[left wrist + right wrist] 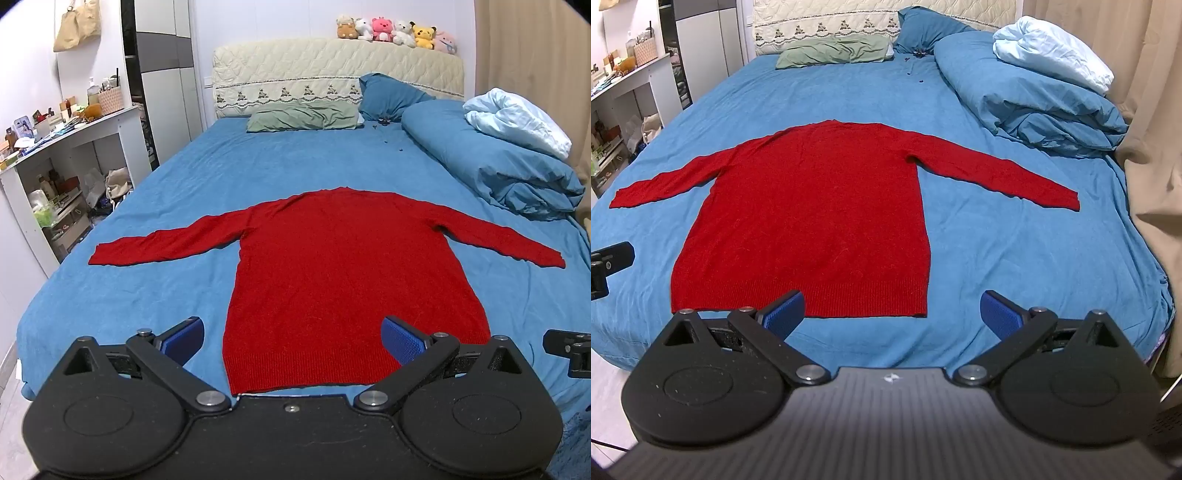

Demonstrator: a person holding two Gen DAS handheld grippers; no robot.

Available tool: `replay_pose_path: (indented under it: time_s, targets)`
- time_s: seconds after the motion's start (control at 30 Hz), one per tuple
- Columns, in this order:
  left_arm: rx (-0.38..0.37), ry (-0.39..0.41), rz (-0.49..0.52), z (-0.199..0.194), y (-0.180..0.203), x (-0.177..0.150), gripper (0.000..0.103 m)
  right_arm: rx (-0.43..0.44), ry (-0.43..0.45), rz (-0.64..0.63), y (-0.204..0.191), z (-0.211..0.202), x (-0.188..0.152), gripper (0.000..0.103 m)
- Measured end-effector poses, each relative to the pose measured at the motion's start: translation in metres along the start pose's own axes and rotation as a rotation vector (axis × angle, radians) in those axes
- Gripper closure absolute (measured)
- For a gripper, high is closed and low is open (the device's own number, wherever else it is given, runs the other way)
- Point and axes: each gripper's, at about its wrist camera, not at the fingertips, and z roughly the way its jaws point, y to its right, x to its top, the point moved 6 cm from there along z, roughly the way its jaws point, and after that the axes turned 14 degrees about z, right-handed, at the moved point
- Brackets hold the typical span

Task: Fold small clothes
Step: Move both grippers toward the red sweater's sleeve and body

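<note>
A red long-sleeved sweater (332, 266) (812, 206) lies flat on the blue bed sheet (129, 295) (997, 258), both sleeves spread sideways, hem toward me. My left gripper (293, 338) hovers open above the hem's left part, nothing between its blue pads (184, 336). My right gripper (892, 312) is open above the hem's right corner, also with nothing in it. Its edge shows at the far right of the left wrist view (569, 350), and the left gripper's edge (607, 266) shows at the left of the right wrist view.
A rolled blue duvet (498, 162) (1034, 81) with a pale blue cover lies at the bed's right side. Green and blue pillows (303, 116) sit by the headboard, plush toys (395, 31) on top. A cluttered white shelf (55, 158) stands left; a beige curtain (1145, 147) hangs right.
</note>
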Motion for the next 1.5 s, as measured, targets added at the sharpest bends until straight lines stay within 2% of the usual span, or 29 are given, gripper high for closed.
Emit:
replay_pose_path:
  time_s: [0.47, 0.63, 0.8, 0.9, 0.93, 1.0, 1.23, 1.37, 1.5]
  targets:
    - [0.001, 0.008, -0.009, 0.001, 0.001, -0.001, 0.0, -0.001, 0.009, -0.002, -0.001, -0.003, 0.001, 0.0]
    - [0.021, 0.051, -0.009, -0.003, -0.006, 0.009, 0.0, 0.005, 0.02, -0.003, -0.003, -0.01, 0.006, 0.0]
    - [0.05, 0.144, -0.012, -0.009, -0.022, 0.05, 0.0, 0.015, 0.051, 0.023, 0.0, -0.022, 0.028, 0.0]
    - [0.073, 0.224, 0.003, -0.011, -0.028, 0.087, 0.0, 0.005, 0.095, 0.03, 0.005, -0.029, 0.054, 0.0]
    - [0.06, 0.216, -0.002, -0.005, -0.029, 0.098, 0.0, 0.004, 0.108, 0.036, 0.008, -0.029, 0.065, 0.0]
    - [0.052, 0.259, -0.002, 0.0, -0.031, 0.125, 0.0, -0.003, 0.136, 0.059, 0.016, -0.028, 0.089, 0.0]
    - [-0.005, 0.325, 0.017, 0.057, -0.013, 0.205, 0.0, -0.031, 0.185, 0.171, 0.06, 0.013, 0.18, 0.0]
    - [-0.072, 0.281, 0.023, 0.121, 0.012, 0.237, 0.0, -0.07, 0.173, 0.257, 0.099, 0.066, 0.214, 0.0]
    - [-0.145, 0.192, 0.025, 0.203, 0.045, 0.251, 0.0, -0.114, 0.135, 0.351, 0.143, 0.137, 0.22, 0.0]
